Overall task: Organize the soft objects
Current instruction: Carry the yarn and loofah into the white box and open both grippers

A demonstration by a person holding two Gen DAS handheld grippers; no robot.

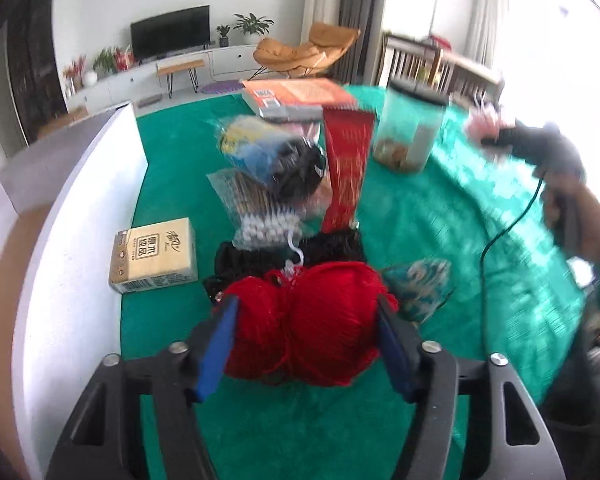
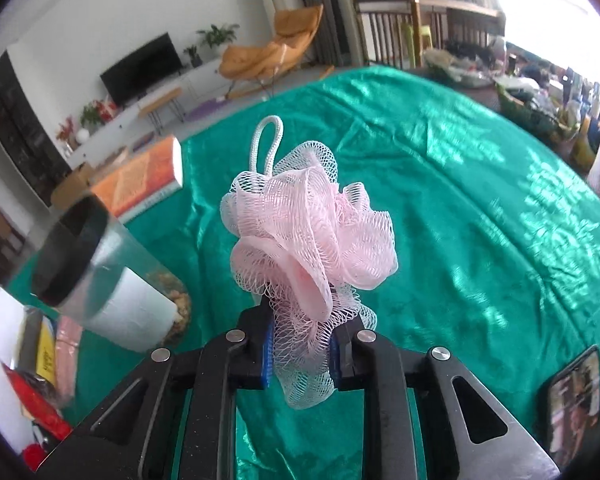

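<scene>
My left gripper (image 1: 306, 322) has its blue-padded jaws on both sides of a red yarn ball (image 1: 304, 324), which fills the gap between them over the green cloth (image 1: 440, 216). Behind the yarn lie a black soft item (image 1: 276, 258) and a patterned teal pouch (image 1: 418, 286). My right gripper (image 2: 300, 346) is shut on a pink mesh bath pouf (image 2: 312, 240) with a white loop (image 2: 266, 140), held above the cloth. The right gripper also shows blurred at the right of the left wrist view (image 1: 540, 140).
On the cloth: a tissue pack (image 1: 154, 256), plastic bags of small items (image 1: 268, 172), a red carton (image 1: 346, 164), a clear jar with a black lid (image 1: 410, 128), an orange book (image 1: 296, 96). A white box wall (image 1: 80, 240) stands left. A phone (image 2: 576, 396) lies right.
</scene>
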